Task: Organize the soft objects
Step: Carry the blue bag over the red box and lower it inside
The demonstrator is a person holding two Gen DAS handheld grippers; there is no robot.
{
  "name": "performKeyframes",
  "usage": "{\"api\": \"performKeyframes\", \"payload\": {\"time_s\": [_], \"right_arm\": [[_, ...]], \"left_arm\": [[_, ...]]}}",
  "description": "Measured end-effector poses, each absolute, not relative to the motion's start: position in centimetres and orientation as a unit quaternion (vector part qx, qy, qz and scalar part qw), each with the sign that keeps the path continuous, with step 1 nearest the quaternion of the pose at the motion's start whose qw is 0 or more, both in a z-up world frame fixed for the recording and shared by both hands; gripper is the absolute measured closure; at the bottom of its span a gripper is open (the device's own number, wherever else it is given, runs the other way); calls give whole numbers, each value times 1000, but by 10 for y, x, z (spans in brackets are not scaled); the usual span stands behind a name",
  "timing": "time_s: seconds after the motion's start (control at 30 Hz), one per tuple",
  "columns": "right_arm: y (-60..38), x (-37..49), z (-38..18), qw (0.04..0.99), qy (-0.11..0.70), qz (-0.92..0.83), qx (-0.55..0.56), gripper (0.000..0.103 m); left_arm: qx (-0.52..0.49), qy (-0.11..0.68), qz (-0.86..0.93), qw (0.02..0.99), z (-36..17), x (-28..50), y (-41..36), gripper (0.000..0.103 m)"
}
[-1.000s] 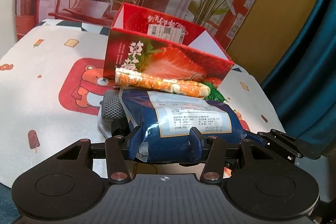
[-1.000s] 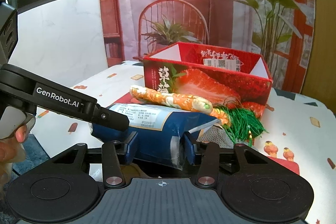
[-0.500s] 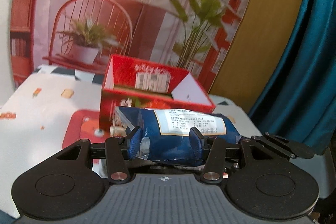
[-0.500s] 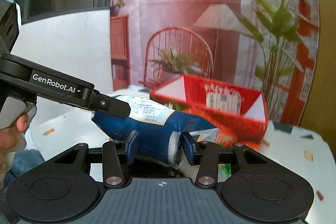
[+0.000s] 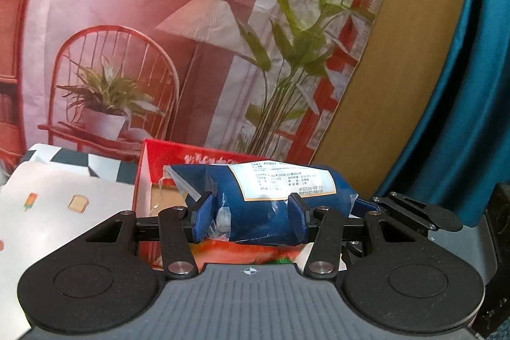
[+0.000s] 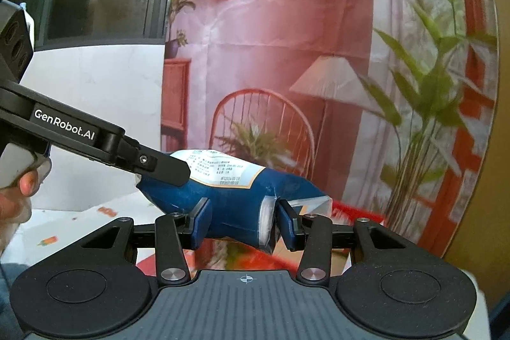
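A soft blue packet [image 5: 274, 203] with a white printed label hangs in the air, held from both ends. My left gripper [image 5: 251, 220] is shut on its left part, blue pads pressing its sides. My right gripper [image 6: 244, 223] is shut on the packet [image 6: 236, 196] near its crimped clear end. The left gripper's black finger [image 6: 159, 164] shows in the right wrist view, clamped on the packet's far end. Just beyond and below the packet stands the red strawberry box [image 5: 153, 161], open at the top, its red rim [image 6: 353, 209] blurred in the right wrist view.
A white tablecloth [image 5: 63, 199] with small food prints lies at the left. A printed backdrop [image 5: 191, 53] of a chair, lamp and plants hangs behind the box, a teal curtain [image 5: 462, 117] at the right. A person's hand [image 6: 19, 190] grips the left tool.
Both grippers have lifted the blue packet off the table and up over the red box. The carrot toy and grey item under it have dropped out of view.
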State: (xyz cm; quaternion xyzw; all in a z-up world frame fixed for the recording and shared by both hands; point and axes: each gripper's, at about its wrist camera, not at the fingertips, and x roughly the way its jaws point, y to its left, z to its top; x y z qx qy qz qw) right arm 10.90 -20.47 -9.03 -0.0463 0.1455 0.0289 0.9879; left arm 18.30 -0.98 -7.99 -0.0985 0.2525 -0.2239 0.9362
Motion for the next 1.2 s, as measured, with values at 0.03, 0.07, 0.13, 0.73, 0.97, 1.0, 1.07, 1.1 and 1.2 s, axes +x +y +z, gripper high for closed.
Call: {"api": "performKeyframes", "payload": {"time_s": [0.03,0.07,0.13,0.73,0.97,1.0,1.07,1.1,1.2], "right_arm": [[-210,117,-88,988,146,29,-42,61],[-216,125,-85,988,147,29,-39,61],[-225,139,-83,988,150,29,-38,61],[-284,264,-138,971,234,35,-18,61],[-299,289,-163,964,262,28,-20,60],[-301,293,-167,963,267,28,-20,60],[-305,300,-174,960,277,27,-18,60],[-306,303,-177,958,285,27,-17,60],[-309,311,-187,952,303,30,-14,60]], "left_arm": [[-99,254,-225,936,-79,192,-11,51],[-98,255,-225,935,-78,200,-13,51],[-94,257,-225,935,-78,216,-17,51],[-88,344,-200,913,-139,348,-31,50],[-84,368,-200,904,-159,379,-44,50],[-85,370,-199,903,-162,383,-45,50],[-88,382,-196,899,-169,390,-47,50],[-86,387,-194,897,-173,392,-48,50],[-74,402,-191,892,-183,397,-51,50]]}}
